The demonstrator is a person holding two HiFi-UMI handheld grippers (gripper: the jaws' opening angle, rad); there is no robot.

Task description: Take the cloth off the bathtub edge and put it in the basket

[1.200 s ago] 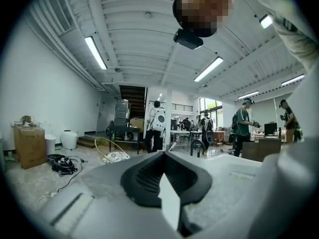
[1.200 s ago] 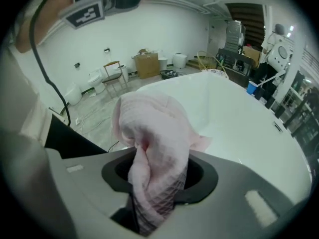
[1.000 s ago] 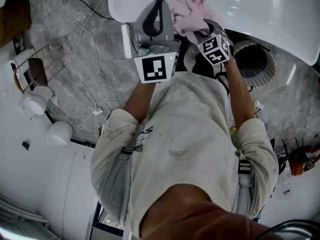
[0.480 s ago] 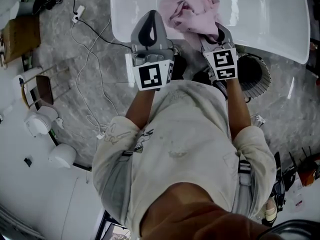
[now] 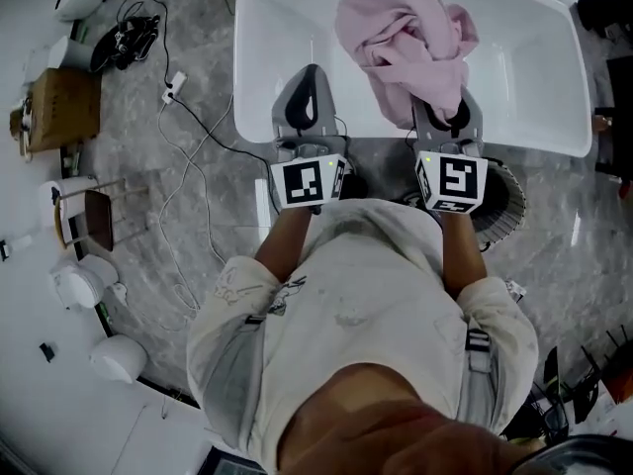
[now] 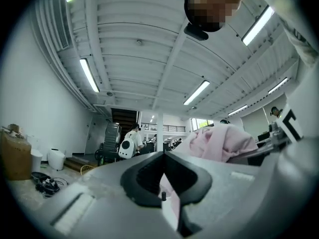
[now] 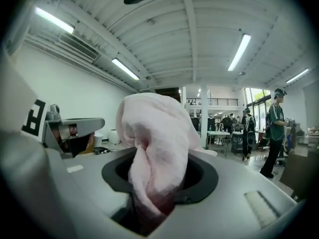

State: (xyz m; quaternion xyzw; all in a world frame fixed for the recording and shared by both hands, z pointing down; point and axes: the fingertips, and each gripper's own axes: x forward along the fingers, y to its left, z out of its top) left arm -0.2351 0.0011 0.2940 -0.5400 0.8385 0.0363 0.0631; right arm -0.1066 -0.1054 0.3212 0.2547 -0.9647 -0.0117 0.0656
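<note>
A pink cloth (image 5: 404,43) is bunched over the white bathtub (image 5: 282,28), and my right gripper (image 5: 443,105) is shut on its lower end. In the right gripper view the cloth (image 7: 152,143) rises out of the right gripper (image 7: 158,185), filling the gap between the jaws. My left gripper (image 5: 309,75) is held beside it, to the left, shut and empty, apart from the cloth. The left gripper view shows the left gripper (image 6: 163,157) with its jaws together and the cloth (image 6: 224,142) off to the right. A round ribbed basket (image 5: 506,198) stands on the floor under my right forearm, partly hidden.
Cables (image 5: 188,171) trail across the grey marble floor left of the tub. A cardboard box (image 5: 57,107), a small stool (image 5: 87,214) and white round devices (image 5: 81,285) stand along the left side. People (image 7: 275,128) stand far off in the hall.
The right gripper has lifted the cloth off the tub's edge and holds it higher over the tub. Both grippers now stand further apart and side by side.
</note>
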